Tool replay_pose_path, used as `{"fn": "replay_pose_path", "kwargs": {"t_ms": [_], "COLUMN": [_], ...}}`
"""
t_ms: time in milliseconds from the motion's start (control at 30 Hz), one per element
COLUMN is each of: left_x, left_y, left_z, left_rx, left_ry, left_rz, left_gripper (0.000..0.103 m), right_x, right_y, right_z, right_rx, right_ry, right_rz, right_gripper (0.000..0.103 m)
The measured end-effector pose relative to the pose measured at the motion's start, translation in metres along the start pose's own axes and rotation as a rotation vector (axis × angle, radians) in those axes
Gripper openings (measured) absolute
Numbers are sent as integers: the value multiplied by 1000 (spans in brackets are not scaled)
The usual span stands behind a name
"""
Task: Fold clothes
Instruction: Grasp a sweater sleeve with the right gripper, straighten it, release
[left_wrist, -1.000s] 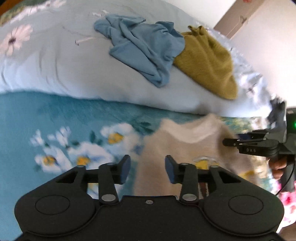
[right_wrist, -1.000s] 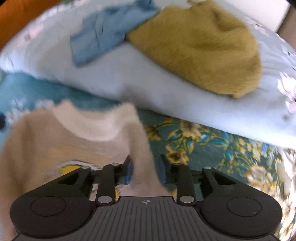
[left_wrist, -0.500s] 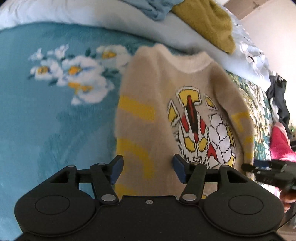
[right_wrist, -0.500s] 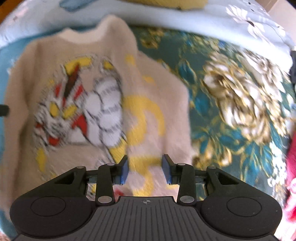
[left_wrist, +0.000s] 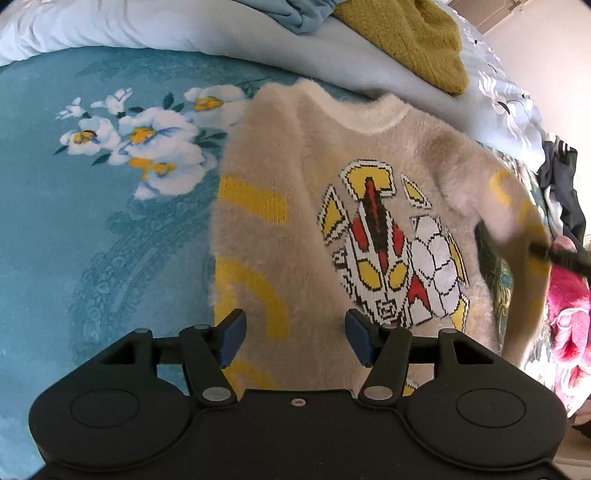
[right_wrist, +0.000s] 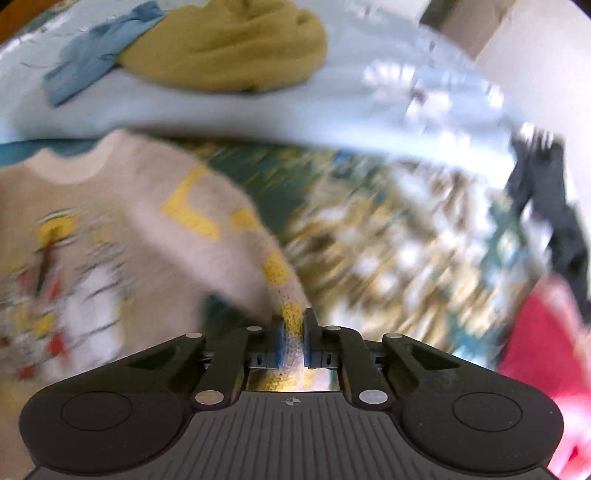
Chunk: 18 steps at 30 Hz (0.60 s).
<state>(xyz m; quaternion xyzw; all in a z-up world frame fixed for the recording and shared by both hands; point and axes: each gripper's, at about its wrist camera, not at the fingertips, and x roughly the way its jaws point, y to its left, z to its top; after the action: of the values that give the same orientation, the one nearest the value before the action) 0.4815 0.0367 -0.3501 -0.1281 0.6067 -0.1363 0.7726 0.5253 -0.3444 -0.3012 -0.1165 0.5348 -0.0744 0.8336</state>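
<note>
left tool (left_wrist: 291, 334): jaws wide, nothing between them; hovering over the lower hem area of the beige sweater (left_wrist: 332, 236), contact not clear.
right tool (right_wrist: 293, 341): jaws narrow, pinching the sweater's sleeve cuff (right_wrist: 291, 325); its tip shows at the far right of the left wrist view (left_wrist: 554, 254), with the sleeve lifted off the bed there.
sweater: front up on the teal floral bedspread (left_wrist: 74, 229), collar pointing away from the left tool, body straight ahead of it.
edges: the sweater's left edge lies just ahead-left of the left tool, with bare bedspread beyond it. Its collar stops just short of the pale blue quilt (left_wrist: 207, 33) ridge.
open room: wide stretch of bedspread left of the left tool; patterned bedspread ahead-right of the right tool.
crowded side: pink-red fabric (left_wrist: 569, 314) and dark garment (left_wrist: 561, 192) near the right tool, on its right.
far side: mustard knit (left_wrist: 413, 33) and blue garment (left_wrist: 303, 11) on the quilt, well apart from both tools.
hidden: sweater hem is under the left tool body; blue garment is cut off by the frame top.
hard to read: right wrist view is motion-blurred, so the bedspread pattern and sweater graphic are smeared.
</note>
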Motion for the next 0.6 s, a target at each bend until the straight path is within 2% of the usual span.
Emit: {"fn": "replay_pose_path", "kwargs": {"t_ms": [100, 233, 367, 433, 467, 567, 600], "left_x": [-5, -10, -18, -23, -26, -33, -36], "left_y": [-1, 1, 6, 9, 10, 13, 13], "left_z": [-2, -7, -16, -22, -26, -35, -38], "left_rx": [-4, -9, -32, -52, -65, -113, -118], "left_ry": [-14, -25, -33, -41, -47, -65, -72], "left_rz": [7, 28, 54, 65, 71, 80, 83], "left_gripper": [58, 58, 58, 58, 58, 58, 58], "right_x": [26, 70, 109, 107, 102, 75, 66], "right_y": [-16, -18, 5, 17, 21, 27, 26], "right_z": [36, 75, 92, 93, 92, 84, 81], "right_rx": [-65, -141, -231, -268, -280, -331, -349], "right_ry": [-28, 7, 96, 84, 72, 16, 3], "right_rz": [-67, -124, -160, -154, -144, -120, -114], "right_gripper": [7, 9, 12, 13, 15, 37, 49]}}
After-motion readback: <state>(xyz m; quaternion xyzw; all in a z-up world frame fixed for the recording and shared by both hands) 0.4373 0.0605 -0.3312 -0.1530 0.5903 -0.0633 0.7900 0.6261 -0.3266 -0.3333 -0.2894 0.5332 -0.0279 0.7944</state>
